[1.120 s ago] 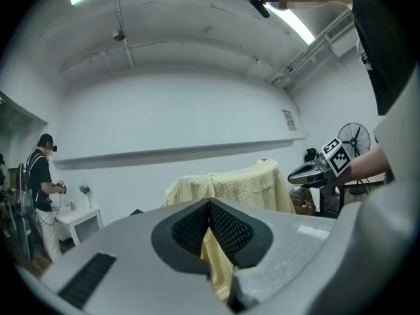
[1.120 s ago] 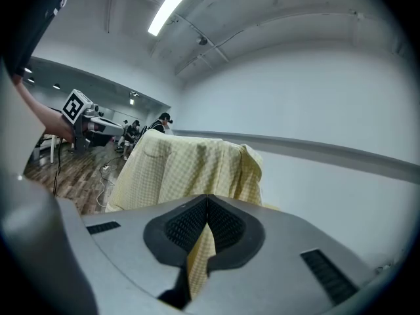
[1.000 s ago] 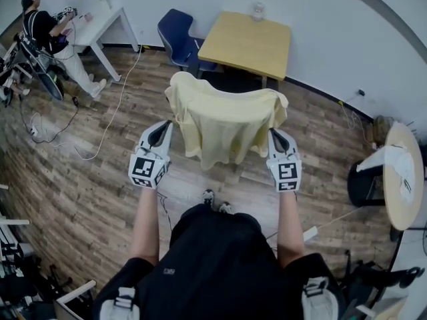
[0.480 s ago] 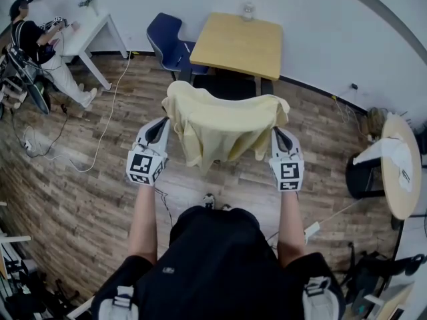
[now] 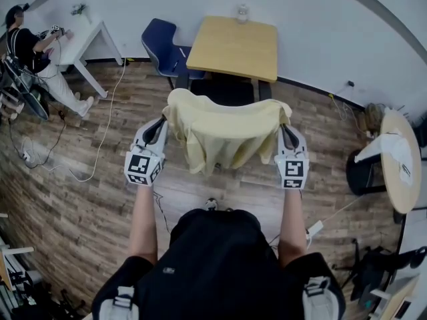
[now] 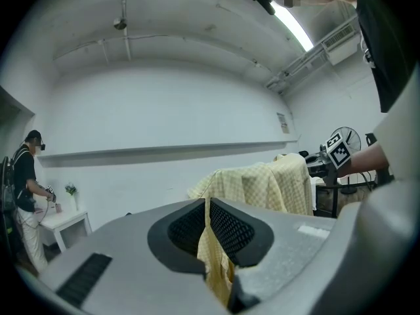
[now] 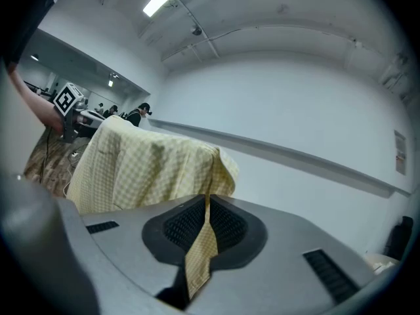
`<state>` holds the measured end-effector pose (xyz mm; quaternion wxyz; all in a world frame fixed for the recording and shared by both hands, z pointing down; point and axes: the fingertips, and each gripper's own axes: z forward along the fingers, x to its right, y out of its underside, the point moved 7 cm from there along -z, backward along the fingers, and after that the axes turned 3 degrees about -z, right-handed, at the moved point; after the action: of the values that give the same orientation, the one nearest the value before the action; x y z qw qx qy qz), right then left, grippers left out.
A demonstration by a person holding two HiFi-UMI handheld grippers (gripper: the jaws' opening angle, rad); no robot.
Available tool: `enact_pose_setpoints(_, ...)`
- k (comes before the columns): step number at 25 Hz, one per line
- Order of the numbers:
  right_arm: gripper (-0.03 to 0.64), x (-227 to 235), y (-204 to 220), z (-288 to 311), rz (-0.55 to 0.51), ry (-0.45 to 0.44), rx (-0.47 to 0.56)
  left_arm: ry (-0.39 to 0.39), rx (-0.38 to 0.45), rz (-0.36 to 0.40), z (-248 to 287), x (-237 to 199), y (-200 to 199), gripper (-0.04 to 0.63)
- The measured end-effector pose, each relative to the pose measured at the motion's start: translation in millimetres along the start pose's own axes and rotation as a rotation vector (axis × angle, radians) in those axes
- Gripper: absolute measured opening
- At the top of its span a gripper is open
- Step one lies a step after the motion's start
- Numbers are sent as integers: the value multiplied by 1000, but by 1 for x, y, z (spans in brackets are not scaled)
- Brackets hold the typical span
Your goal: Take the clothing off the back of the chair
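Your left gripper (image 5: 161,124) and right gripper (image 5: 287,132), jaws just eased slightly yet each pinching a top corner of the yellow checked shirt (image 5: 223,132), had stretched it wider in mid-air between them, so removal looked essentially complete.

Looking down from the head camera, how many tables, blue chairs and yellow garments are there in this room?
tables: 3 (wooden table, white table, round table)
blue chair: 1
yellow garment: 1
total: 5
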<state>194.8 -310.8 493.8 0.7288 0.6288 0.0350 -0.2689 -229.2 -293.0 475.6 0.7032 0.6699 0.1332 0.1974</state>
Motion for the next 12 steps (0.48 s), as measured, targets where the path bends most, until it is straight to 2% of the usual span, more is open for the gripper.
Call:
enact_pose_setpoints(5,68,17,-6,6,-9,78,45,16,-15,12,6,-14,8,49)
enact_pose_setpoints(9,115,23,-5,10,-8,79,32,67,-29,2,13,-20,13,107)
enact_pose_setpoints(12,117,23,-7,11,-19,83,16,92,-44,17,18,-23,16,114)
